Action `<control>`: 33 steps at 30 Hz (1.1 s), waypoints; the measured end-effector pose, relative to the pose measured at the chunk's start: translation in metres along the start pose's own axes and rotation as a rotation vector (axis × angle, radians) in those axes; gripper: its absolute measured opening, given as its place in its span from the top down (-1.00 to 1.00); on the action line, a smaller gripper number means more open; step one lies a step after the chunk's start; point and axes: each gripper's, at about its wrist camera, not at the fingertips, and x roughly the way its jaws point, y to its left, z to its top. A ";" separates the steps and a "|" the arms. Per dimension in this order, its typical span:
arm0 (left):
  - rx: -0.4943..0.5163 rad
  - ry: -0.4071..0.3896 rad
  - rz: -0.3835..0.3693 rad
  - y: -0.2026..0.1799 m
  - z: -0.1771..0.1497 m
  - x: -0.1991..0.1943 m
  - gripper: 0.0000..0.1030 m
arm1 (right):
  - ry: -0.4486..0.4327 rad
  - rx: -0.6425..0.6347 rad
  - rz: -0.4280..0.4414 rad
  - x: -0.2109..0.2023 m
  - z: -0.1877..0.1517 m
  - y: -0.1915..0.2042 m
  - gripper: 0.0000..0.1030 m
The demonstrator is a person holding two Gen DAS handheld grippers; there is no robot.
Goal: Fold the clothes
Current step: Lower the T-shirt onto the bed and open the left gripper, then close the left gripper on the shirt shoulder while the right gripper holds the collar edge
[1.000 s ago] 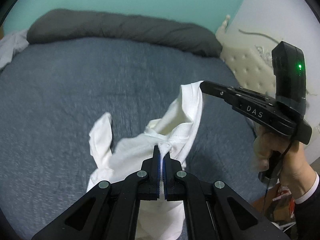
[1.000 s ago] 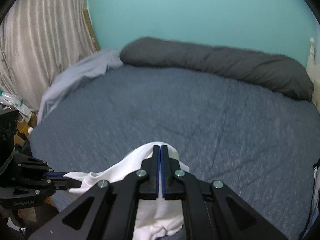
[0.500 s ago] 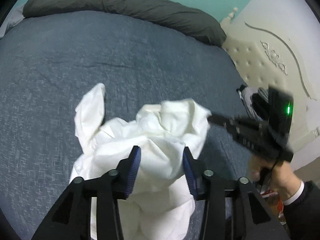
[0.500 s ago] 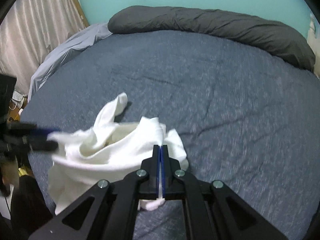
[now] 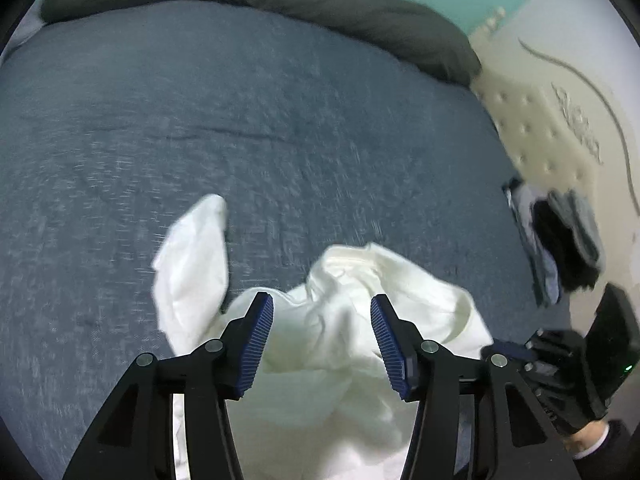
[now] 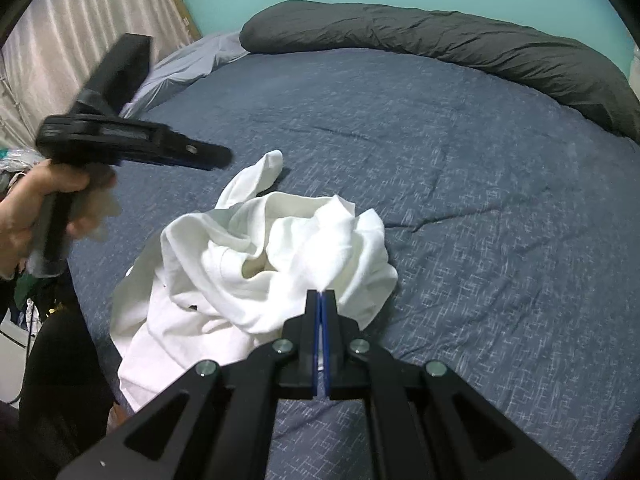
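Note:
A crumpled white garment [image 6: 256, 264] lies in a heap near the front edge of the blue bed; it also shows in the left wrist view [image 5: 340, 344]. One sleeve [image 5: 192, 252] sticks out to the left. My left gripper [image 5: 322, 336] is open and empty, held above the heap; in the right wrist view it [image 6: 216, 158] hovers at the left. My right gripper [image 6: 321, 300] is shut on a fold of the white garment; in the left wrist view it [image 5: 504, 350] shows at the lower right.
The blue bedspread [image 6: 460, 160] spreads wide behind the heap. A long dark grey pillow [image 6: 440, 44] lies along the far edge. A pale blue sheet [image 6: 184, 68] and curtains are at the left. A cream headboard [image 5: 560, 128] and stacked dark clothes [image 5: 560, 240] are at the right.
My left gripper let go of the garment, opened wide and rose above it. The garment dropped into a heap on the bed. My right gripper stayed shut on it and lowered.

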 end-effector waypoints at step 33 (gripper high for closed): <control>0.221 -0.234 0.088 -0.040 0.017 -0.140 0.88 | -0.224 0.072 -0.058 -0.100 0.048 -0.002 0.98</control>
